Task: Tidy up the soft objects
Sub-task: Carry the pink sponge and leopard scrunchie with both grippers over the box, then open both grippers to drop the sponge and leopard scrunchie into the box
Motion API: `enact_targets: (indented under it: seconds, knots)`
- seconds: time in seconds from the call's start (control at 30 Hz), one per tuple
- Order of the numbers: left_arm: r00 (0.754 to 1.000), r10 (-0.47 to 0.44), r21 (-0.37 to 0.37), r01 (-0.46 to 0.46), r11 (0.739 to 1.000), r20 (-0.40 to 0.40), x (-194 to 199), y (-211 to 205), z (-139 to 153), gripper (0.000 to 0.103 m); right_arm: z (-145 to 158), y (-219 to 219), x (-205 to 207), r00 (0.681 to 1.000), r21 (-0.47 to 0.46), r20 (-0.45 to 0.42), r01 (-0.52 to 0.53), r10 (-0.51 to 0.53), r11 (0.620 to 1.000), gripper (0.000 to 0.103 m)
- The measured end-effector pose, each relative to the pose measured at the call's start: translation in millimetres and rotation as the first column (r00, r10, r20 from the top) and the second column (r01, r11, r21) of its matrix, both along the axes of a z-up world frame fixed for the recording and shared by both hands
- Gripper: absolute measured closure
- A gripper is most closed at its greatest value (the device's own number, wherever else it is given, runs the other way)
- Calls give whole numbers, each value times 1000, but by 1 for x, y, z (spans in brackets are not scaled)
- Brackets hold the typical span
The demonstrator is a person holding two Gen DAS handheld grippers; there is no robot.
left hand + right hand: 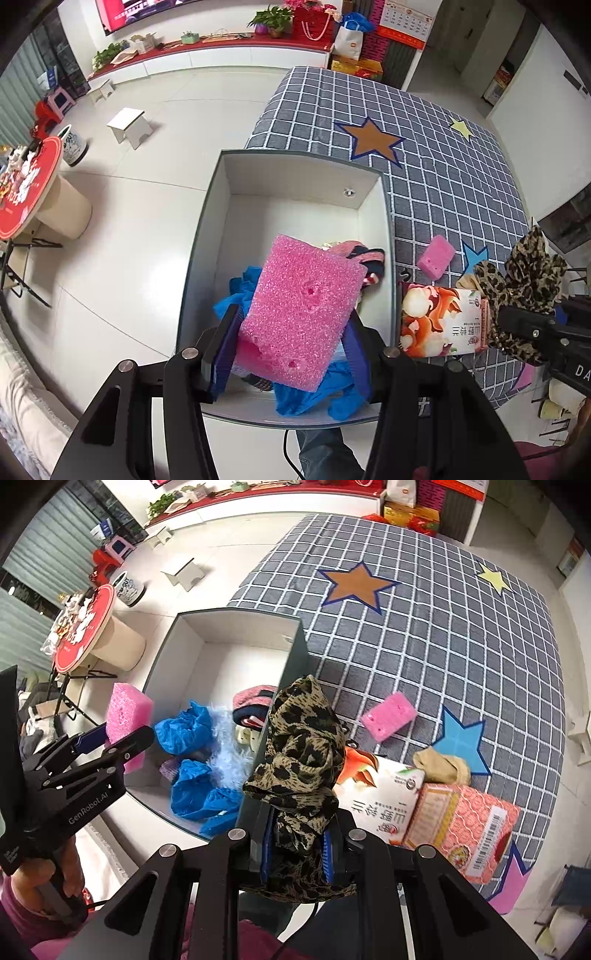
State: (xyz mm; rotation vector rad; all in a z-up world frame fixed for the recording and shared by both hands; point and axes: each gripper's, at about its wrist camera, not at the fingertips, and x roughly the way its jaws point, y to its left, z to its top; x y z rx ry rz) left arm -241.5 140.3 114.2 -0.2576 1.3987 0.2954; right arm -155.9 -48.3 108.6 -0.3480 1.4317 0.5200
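My left gripper [291, 332] is shut on a large pink sponge [303, 314] and holds it above the open grey box [295, 173]; the sponge also shows in the right wrist view [127, 716]. My right gripper [295, 834] is shut on a leopard-print cloth [299, 746], held just right of the box wall [291, 657]; the cloth also shows in the left wrist view [524, 280]. Blue cloths [192, 760], a white fluffy piece and a striped pink item [251, 701] lie in the box. A smaller pink sponge [389, 716] lies on the checked cover.
The box stands on a grey checked cover with stars [424, 627]. A printed food bag [380, 794], a pink carton [461, 830] and a beige cloth [439, 764] lie right of the box. A round red-topped table [29, 184] and stools stand on the floor at left.
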Motion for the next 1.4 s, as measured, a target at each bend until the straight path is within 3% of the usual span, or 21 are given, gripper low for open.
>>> enact_targets:
  seconds: [0.63, 1.4]
  knots:
    - [997, 66, -23, -66, 998, -35, -7, 13, -12, 46, -12, 58, -1, 993, 9, -23, -118, 118, 993, 82]
    - [989, 104, -41, -109, 993, -105, -11, 24, -33, 46, -33, 99, 0, 982, 8, -83, -168, 168, 986, 82]
